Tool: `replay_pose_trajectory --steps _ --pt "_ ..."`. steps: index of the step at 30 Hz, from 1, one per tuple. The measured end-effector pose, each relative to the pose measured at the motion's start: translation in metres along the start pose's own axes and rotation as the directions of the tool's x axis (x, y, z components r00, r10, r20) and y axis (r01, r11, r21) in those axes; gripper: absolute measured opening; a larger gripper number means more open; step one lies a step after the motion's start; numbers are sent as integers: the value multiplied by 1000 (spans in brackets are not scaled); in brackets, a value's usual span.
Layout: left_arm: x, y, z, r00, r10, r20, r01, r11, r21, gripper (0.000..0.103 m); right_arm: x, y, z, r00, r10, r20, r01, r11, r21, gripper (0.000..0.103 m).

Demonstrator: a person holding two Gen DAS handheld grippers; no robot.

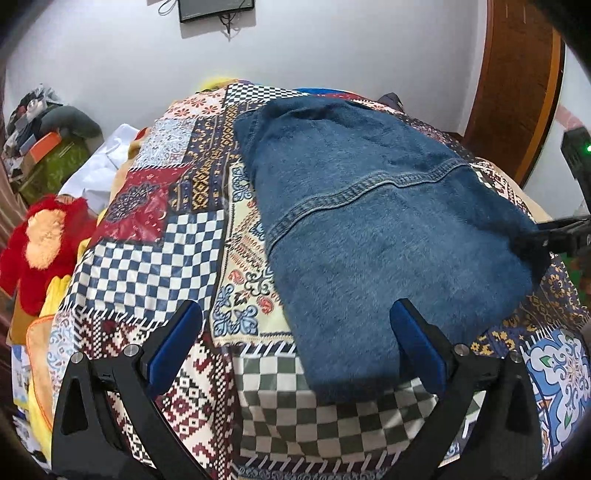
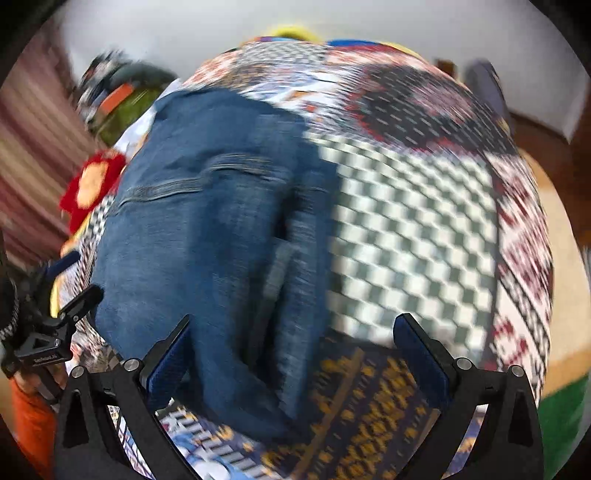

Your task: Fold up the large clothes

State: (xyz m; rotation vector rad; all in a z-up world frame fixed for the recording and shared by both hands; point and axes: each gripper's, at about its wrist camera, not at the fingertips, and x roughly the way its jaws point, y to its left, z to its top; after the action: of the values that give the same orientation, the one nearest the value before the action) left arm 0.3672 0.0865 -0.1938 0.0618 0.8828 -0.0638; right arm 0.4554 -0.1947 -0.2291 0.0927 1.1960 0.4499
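A blue denim garment (image 1: 369,229) lies folded on a patchwork bedspread (image 1: 155,251). My left gripper (image 1: 295,343) is open, hovering over the garment's near edge, with the right finger (image 1: 417,350) over the denim and the left finger over the spread. In the right wrist view, which is blurred, the same denim garment (image 2: 199,236) lies at the left, and my right gripper (image 2: 295,354) is open above its near end, holding nothing. The right gripper's body shows at the left wrist view's right edge (image 1: 554,236), touching the garment's side.
A red and orange plush toy (image 1: 40,243) lies at the bed's left. A white cloth (image 1: 107,162) and cluttered boxes (image 1: 48,155) sit behind it. A wooden door (image 1: 517,81) stands at the right. A screen (image 1: 216,9) hangs on the white wall.
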Motion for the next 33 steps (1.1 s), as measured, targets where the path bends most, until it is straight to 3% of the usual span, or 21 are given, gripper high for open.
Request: replay_pose_trajectory --steps 5,10,13,23,26,30,33 --pt "-9 9 -4 1000 16 -23 -17 1000 -7 103 -20 -33 -14 1000 29 -2 -29 995 98 102" --pt "-15 10 -2 982 186 -27 -183 980 73 103 -49 -36 -11 988 -128 85 120 988 100 102" --pt "-20 10 5 975 221 13 -221 971 90 103 -63 -35 -4 989 -99 113 88 991 97 102" --pt "-1 6 68 994 96 59 -98 995 28 103 -65 27 43 980 -36 196 46 998 -48 102" --pt "19 2 84 997 62 50 -64 998 25 103 -54 45 56 980 -16 196 37 994 -107 102" --pt "57 -1 99 997 69 -13 -69 997 36 103 -36 62 70 980 -5 201 39 985 -167 102" --pt "74 0 111 999 37 -25 -37 999 29 103 -12 69 86 987 12 163 21 980 -200 102"
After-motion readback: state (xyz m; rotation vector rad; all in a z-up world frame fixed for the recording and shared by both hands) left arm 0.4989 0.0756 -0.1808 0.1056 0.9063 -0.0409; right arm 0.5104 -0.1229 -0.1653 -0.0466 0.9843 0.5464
